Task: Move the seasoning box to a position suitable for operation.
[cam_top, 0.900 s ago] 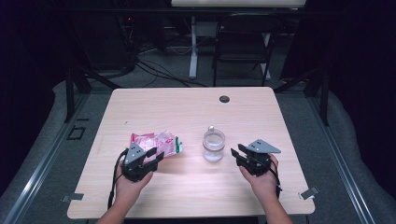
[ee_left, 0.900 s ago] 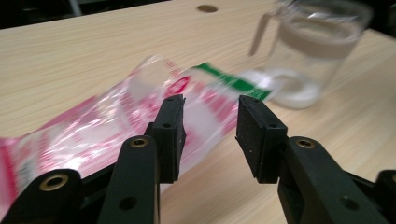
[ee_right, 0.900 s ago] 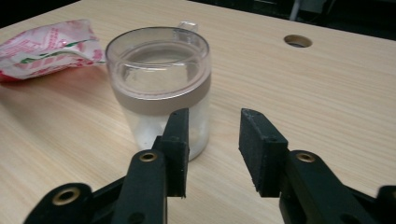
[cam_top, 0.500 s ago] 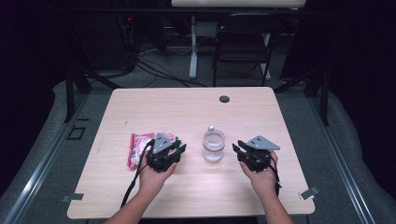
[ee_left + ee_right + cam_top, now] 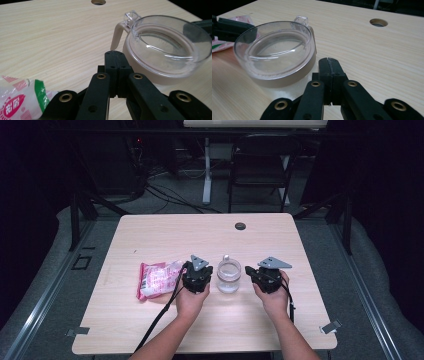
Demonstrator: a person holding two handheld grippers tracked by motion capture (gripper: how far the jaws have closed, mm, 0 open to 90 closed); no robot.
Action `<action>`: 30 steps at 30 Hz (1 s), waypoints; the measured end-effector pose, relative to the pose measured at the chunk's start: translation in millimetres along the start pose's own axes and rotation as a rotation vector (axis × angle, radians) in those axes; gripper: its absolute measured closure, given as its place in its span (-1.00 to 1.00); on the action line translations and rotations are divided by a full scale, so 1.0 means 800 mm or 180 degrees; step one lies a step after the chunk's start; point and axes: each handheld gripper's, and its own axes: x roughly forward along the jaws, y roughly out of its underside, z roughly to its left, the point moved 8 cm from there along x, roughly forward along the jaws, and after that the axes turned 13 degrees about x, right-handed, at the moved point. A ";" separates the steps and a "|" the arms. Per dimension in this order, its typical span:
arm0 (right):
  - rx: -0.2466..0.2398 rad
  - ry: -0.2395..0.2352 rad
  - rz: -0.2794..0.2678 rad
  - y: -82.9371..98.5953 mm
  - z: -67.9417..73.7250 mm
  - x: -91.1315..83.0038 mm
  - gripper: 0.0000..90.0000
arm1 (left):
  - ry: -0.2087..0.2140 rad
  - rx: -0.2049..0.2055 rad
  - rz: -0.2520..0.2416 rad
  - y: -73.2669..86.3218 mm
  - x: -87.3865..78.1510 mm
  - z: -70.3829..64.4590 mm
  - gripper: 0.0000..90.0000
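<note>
- Near edge, high view: we hold the left gripper [image 5: 200,271] and right gripper [image 5: 256,274], one on each side of the jar [image 5: 228,276], lower centre of the frame.
- Left gripper view: our jaws are clenched together, holding nothing, tips just beside the jar's [image 5: 163,52] tan handle, at right of the frame.
- Right gripper view: jaws also clenched, empty, tips close to the jar's [image 5: 279,53] lower wall, left of centre.
- Jar stands upright on the table [image 5: 165,232], clear lid on top, small clear knob at its far rim.
- Snack bag [image 5: 157,279] lies flat to the left of the left gripper, apart from the jar.
- Risk: with both jaws clenched, pushing in would shove or tip the jar instead of gripping it; we'd judge they must spread first.
- Risk: clear smooth lid may slip under the pads.
- Hard to tell: whether anything is in the jar, and whether the lid is screwed or loose.
- Far: table hole [image 5: 240,226], dark chair [image 5: 260,167] beyond, detail lost in shadow.
</note>
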 end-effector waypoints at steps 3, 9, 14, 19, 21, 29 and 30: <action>0.0021 -0.0019 -0.0006 -0.004 -0.001 0.005 1.00 | -0.0037 0.0064 0.0134 0.000 0.009 -0.006 1.00; 0.0003 -0.0076 0.0060 -0.004 0.002 0.013 0.99 | -0.0085 0.0066 0.0223 0.002 0.020 -0.007 1.00; -0.0035 -0.0076 0.0125 -0.001 0.007 0.017 1.00 | -0.0026 0.0057 0.0245 0.002 0.020 -0.007 1.00; -0.0041 -0.0067 0.0168 0.001 0.009 0.012 1.00 | -0.0034 0.0202 0.0266 0.003 0.016 -0.011 1.00; -0.0077 -0.0044 0.0199 0.004 0.011 0.006 1.00 | -0.0005 0.0255 0.0288 0.004 0.013 -0.013 1.00; -0.0210 -0.0028 0.0282 0.029 0.033 -0.028 1.00 | 0.0267 0.0462 0.0258 0.021 -0.016 -0.028 1.00; -0.0237 -0.0006 0.0306 0.033 0.037 -0.033 1.00 | 0.0283 0.0457 0.0236 0.024 -0.019 -0.029 1.00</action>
